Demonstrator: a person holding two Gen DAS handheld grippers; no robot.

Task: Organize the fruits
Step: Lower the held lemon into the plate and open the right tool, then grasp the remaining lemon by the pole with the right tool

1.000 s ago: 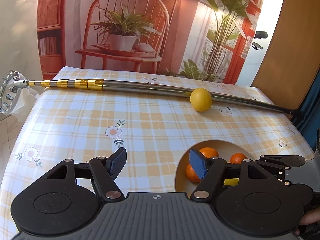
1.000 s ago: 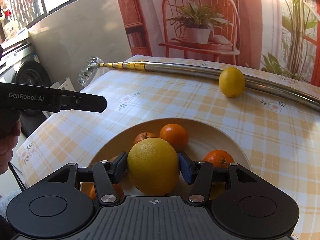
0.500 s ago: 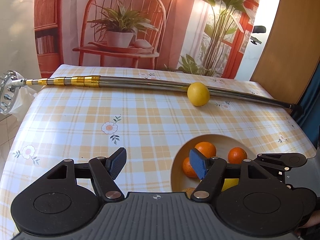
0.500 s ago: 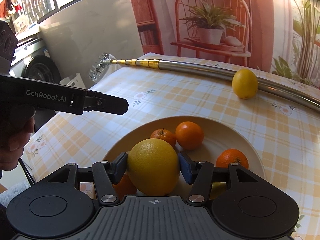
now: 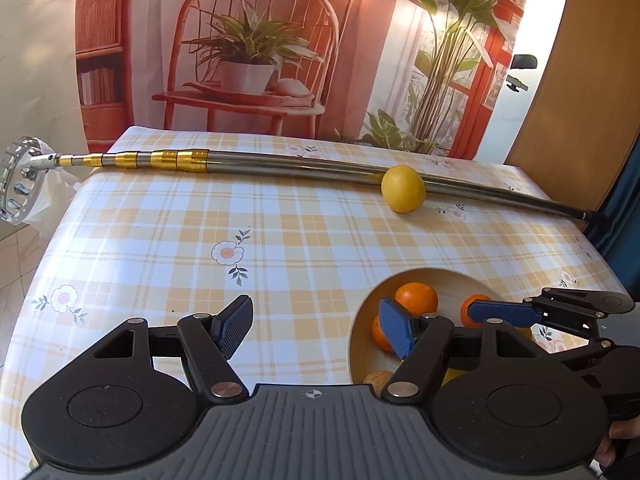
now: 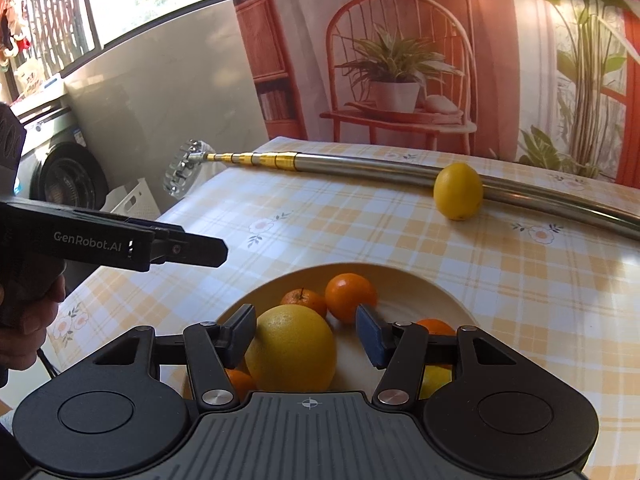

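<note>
Right wrist view: a large yellow citrus fruit (image 6: 291,349) sits in the cream bowl (image 6: 432,280), between the spread fingers of the right gripper (image 6: 306,338). The left pad (image 6: 240,334) lies just beside the fruit's skin; whether it touches cannot be told. The right pad (image 6: 370,334) stands clear of it. Behind the fruit lie two oranges (image 6: 350,296), with further orange and yellow fruit partly hidden by the gripper body. A lone lemon (image 6: 458,191) rests on the checked tablecloth (image 6: 360,232), against a telescopic metal pole (image 6: 360,166) that crosses the far side of the table. At left, the left gripper (image 6: 192,246) is seen from the side, held by a hand (image 6: 28,320) over the table edge.

Left wrist view: the left gripper (image 5: 316,330) hovers with its fingers wide apart and empty, one over bare cloth, the other over the bowl (image 5: 360,332). The right gripper (image 5: 502,312) reaches over the bowl from the right. The lemon (image 5: 403,189) lies well apart from the bowl, against the pole (image 5: 280,162).
</note>
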